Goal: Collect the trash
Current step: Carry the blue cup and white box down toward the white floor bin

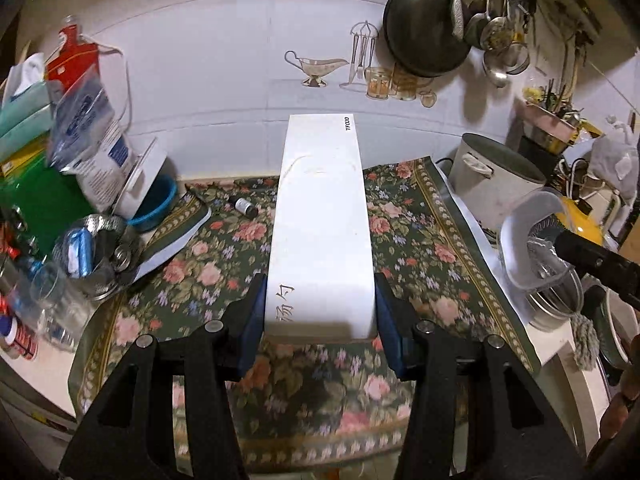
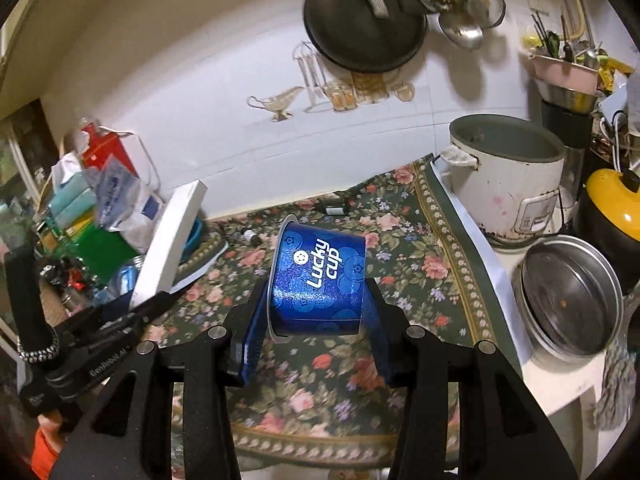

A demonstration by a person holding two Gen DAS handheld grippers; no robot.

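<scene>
**Both grippers carrying trash above the flowered cloth**

Left gripper [image 1: 320, 320] is clamping the near end of a long white box [image 1: 320, 220], blue pads pressing on both long sides. The box is pointing away toward the wall, raised over the flowered cloth [image 1: 420, 248]. Black print is showing on its top face at both ends.

Right gripper [image 2: 316, 320] is squeezing a blue cup [image 2: 318, 280] lettered "Lucky cup", lying on its side between the pads, clear rim showing at both ends. It too is hanging above the cloth, not touching it.

From the right wrist view, the white box is appearing at left, tilted, with the left gripper's black frame below it.

A small dark bottle [image 1: 246, 206] is lying on the cloth near the wall, left of the box. A white cooker pot [image 2: 504, 184] is standing at the cloth's right edge, a steel pot [image 2: 568, 300] just in front of it. A black pan [image 1: 424, 28] is hanging on the wall.
</scene>
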